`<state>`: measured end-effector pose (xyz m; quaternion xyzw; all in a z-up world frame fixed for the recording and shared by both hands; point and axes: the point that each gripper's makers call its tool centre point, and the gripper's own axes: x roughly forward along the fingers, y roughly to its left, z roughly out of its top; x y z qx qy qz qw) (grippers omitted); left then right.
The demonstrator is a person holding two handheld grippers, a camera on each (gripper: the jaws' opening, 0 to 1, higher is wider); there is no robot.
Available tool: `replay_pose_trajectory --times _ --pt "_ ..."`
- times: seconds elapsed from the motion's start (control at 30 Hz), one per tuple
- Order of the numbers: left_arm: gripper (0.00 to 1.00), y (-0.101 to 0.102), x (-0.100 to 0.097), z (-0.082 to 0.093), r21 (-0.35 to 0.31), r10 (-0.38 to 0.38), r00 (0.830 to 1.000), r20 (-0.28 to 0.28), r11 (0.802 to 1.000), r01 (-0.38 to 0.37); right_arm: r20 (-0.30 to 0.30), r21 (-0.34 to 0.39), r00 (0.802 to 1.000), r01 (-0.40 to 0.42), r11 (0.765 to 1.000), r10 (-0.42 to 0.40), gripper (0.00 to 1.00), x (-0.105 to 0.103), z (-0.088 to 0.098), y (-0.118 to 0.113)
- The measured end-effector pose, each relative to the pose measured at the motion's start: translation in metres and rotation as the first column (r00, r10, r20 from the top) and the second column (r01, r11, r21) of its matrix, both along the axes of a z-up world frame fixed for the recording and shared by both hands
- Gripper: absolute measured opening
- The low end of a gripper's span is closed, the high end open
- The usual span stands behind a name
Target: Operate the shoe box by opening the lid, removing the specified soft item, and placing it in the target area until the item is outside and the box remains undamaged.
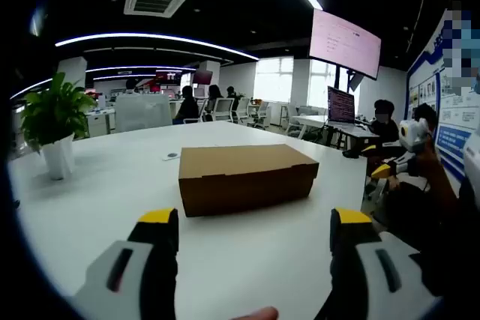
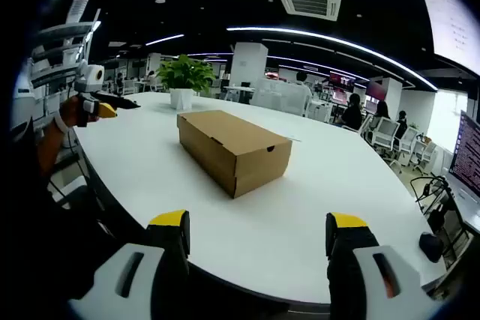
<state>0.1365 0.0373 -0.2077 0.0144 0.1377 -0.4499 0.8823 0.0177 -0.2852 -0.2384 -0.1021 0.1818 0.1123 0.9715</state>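
Observation:
A brown cardboard shoe box point(image 1: 247, 177) lies with its lid down in the middle of the white table point(image 1: 105, 192). My left gripper point(image 1: 255, 224) is short of the box on its near long side, open, with nothing between its yellow-tipped jaws. In the right gripper view the same box point(image 2: 234, 148) shows corner-on, farther off across the table point(image 2: 322, 207). My right gripper point(image 2: 257, 226) hangs open over the table's edge, apart from the box. Each gripper also appears in the other's view: the right gripper point(image 1: 401, 157) at the right, the left gripper point(image 2: 96, 101) at the left.
A potted green plant point(image 1: 52, 121) point(image 2: 184, 80) stands on the table beyond one end of the box. A small round object point(image 1: 172, 157) lies behind the box. Office chairs, desks with monitors point(image 1: 341, 104) and seated people surround the table.

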Motion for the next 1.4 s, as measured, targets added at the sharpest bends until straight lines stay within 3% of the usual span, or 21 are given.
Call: replay_pose_trajectory --times 0.23,0.33,0.43,0.53,0.63,0.8,0.93,1.03,1.2,1.4 --pt "0.99 -0.006 -0.001 0.013 -0.095 0.006 1.000 0.010 0.995 -0.005 -0.002 0.011 1.000 0.006 1.000 -0.006 0.76 -0.001 -0.001 -0.003" --pt "0.99 -0.006 -0.001 0.018 -0.120 0.009 1.000 0.016 0.993 -0.007 -0.004 0.013 1.000 0.007 1.000 -0.007 0.78 -0.002 -0.002 -0.004" --pt "0.99 -0.008 -0.006 0.017 -0.088 -0.002 0.999 0.042 0.996 0.006 -0.003 0.009 1.000 0.004 1.000 -0.004 0.79 -0.002 -0.003 -0.003" --pt "0.95 -0.010 -0.013 0.009 -0.056 -0.039 0.999 -0.012 0.998 0.038 -0.001 0.020 1.000 0.004 1.000 -0.004 0.79 -0.002 -0.002 -0.003" --pt "0.87 -0.009 -0.013 0.005 -0.022 -0.044 0.999 -0.018 0.999 0.044 -0.001 0.012 1.000 0.005 1.000 -0.005 0.79 -0.002 -0.001 -0.004" --pt "0.90 -0.009 -0.014 0.000 0.036 -0.043 0.999 -0.006 0.998 0.043 -0.002 0.013 1.000 0.011 1.000 -0.011 0.78 -0.003 -0.001 -0.007" --pt "0.89 -0.010 -0.010 0.010 -0.002 -0.037 0.999 0.038 0.999 0.037 -0.007 0.008 1.000 0.011 1.000 -0.011 0.78 -0.002 -0.002 -0.008" --pt "0.95 -0.009 -0.006 0.012 -0.020 -0.016 0.999 0.037 1.000 0.017 0.005 0.017 1.000 0.003 1.000 -0.003 0.77 0.000 0.000 -0.006" --pt "0.96 -0.010 -0.003 0.018 -0.063 -0.015 0.999 0.034 0.998 0.017 0.015 0.027 1.000 -0.006 1.000 0.006 0.75 0.003 0.003 -0.003" --pt "0.91 -0.007 0.003 0.012 -0.033 0.004 1.000 0.024 0.999 -0.003 0.013 0.032 1.000 -0.007 0.999 0.006 0.76 0.004 0.003 -0.002"
